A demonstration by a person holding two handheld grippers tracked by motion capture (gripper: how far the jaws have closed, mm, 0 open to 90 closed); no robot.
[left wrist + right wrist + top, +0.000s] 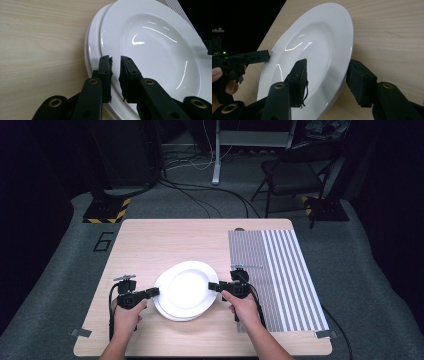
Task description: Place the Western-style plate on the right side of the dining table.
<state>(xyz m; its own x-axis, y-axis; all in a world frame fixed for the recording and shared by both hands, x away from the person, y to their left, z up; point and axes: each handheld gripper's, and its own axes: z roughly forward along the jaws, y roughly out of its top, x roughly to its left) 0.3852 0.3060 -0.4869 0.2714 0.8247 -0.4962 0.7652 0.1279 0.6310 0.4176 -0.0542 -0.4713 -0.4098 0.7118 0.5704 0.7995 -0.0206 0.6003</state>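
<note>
From the high view, a "6" (102, 241) is marked on the floor left of the table (150, 240). Two stacked plates (186, 290) sit near centre, the left gripper (155, 291) and right gripper (212, 286) at opposite rims.

Left gripper view: jaws clamped on the top plate's (155, 47) rim.

Right gripper view: jaws straddle the rim, not yet pressing.

Left claw (153, 292) pinched shut, right claw (214, 286) half-open
</note>
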